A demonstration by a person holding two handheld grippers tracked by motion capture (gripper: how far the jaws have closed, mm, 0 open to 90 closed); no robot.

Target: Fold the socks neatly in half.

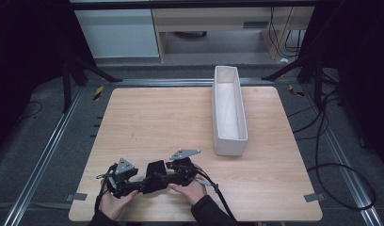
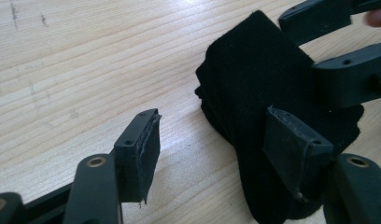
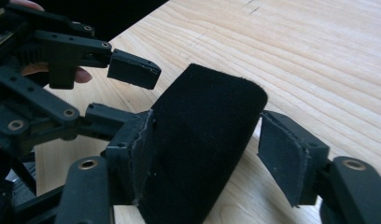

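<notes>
high view first: one wooden table [image 1: 148,117], and down by its near edge, left of the middle, one folded black cloth [image 1: 156,175] sits between the two grippers. the left gripper [image 1: 133,187] comes in from the cloth's left, the right gripper [image 1: 173,176] from its right, a hand behind each. one long white bin [image 1: 229,109] stands upright toward the far right corner, well apart from the action, nothing showing inside it.

left gripper view: the left gripper's jaws stand wide, one pad on bare wood, the other lying against the cloth's face, not pinching. the right gripper's jaws reach in at the top right.

right gripper view: the right gripper straddles the rolled fold of the cloth, near pad touching one side, the other pad just clear of it, so open around it, not clamped.

my read: this cloth is light, soft and floppy, fuzzy enough not to slip. it will sag if taken by a corner; better to pinch across the thick folded edge, both layers together.
</notes>
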